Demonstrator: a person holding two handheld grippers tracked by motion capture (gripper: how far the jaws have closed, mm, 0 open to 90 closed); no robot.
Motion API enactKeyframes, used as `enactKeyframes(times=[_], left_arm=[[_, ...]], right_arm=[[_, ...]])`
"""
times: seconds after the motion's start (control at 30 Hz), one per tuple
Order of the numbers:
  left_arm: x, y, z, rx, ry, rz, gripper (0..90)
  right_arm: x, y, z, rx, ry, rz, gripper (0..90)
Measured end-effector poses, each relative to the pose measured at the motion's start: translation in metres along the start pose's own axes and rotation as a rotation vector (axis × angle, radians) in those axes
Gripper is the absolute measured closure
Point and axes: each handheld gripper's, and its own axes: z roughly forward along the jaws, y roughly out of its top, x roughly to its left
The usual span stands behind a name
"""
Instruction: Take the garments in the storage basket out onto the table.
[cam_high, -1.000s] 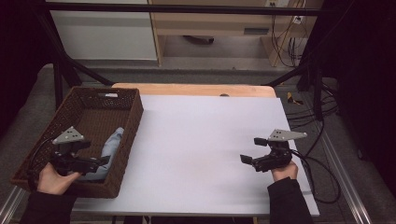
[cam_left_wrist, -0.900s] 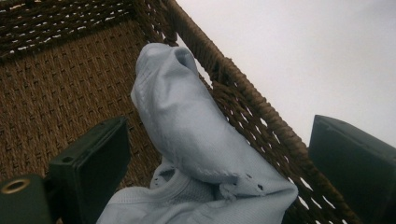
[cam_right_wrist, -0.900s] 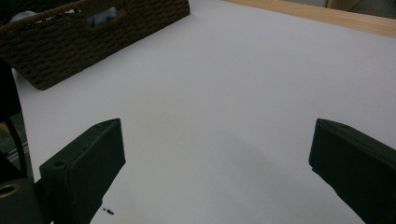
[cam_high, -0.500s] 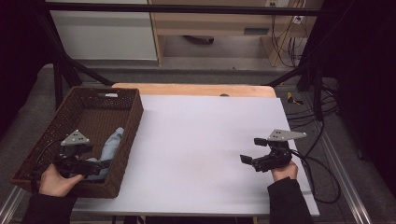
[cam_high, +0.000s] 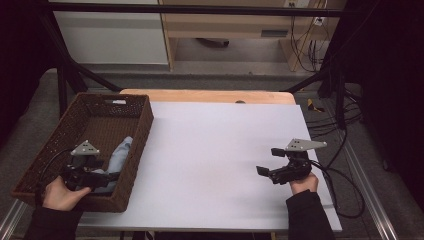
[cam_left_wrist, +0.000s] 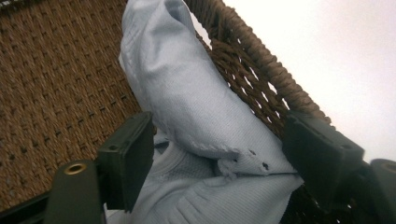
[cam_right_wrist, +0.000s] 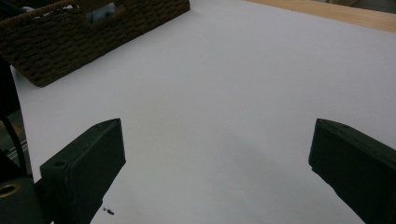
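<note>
While reaching into the woven basket (cam_high: 142, 125), keep left claw (cam_left_wrist: 217, 163) spread wide astride the pale blue cloth (cam_left_wrist: 187, 98) bunched against the wall. Close low for a full fold. Leave right claw (cam_right_wrist: 217, 172) gaping, empty, above the desk (cam_high: 215, 150).

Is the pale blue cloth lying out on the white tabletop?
No, the pale blue cloth sits inside the brown wicker basket, between the open jaws of the left gripper.
</note>
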Motion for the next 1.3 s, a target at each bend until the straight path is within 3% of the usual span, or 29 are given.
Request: enactKeyframes(times=[0.33, 0.8, 1.3], left_arm=[[0.0003, 0.0010, 0.0032, 0.029, -0.045, -0.008, 38.0], [-0.0006, 0.0034, 0.0068, 0.072, -0.057, -0.027, 50.5], [-0.0040, 0.0054, 0.0069, 0.082, -0.072, -0.020, 68.3]], right_arm=[[0.0000, -0.0001, 0.0004, 0.001, -0.001, 0.001, 4.3], [-0.0002, 0.0000, 0.0006, 0.001, 0.000, 0.002, 4.3], [0.0001, 0.0001, 0.0005, 0.001, 0.001, 0.004, 4.3]])
